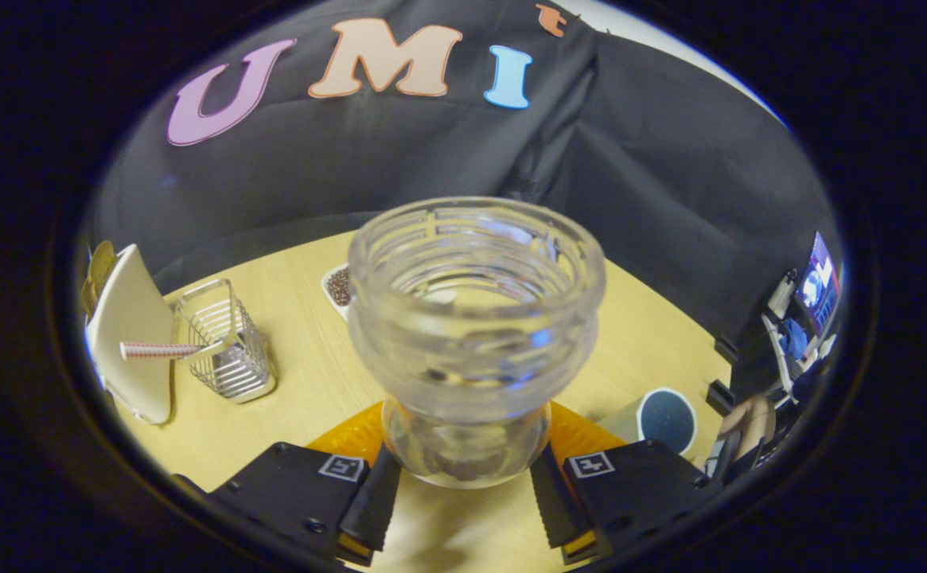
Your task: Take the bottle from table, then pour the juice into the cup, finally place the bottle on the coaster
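Note:
A clear bottle [475, 318] with a ribbed, uncapped mouth stands upright between my fingers, its neck rising toward the camera. My gripper [465, 481] is shut on the bottle's lower body, one finger pressing on each side. Under and behind the bottle lies an orange coaster [349, 436], showing on both sides of it; I cannot tell whether the bottle's base rests on it. A white cup [658, 418] with a dark inside stands to the right of the bottle, just beyond the right finger. The bottle's contents are hard to make out.
On the light wooden table [304, 382], a wire mesh basket [224, 342] holding a striped straw [162, 350] stands far left beside a white board [133, 334]. A small dish of brown bits [338, 286] lies behind the bottle. A person's hand [749, 422] and a monitor [819, 278] are at the right.

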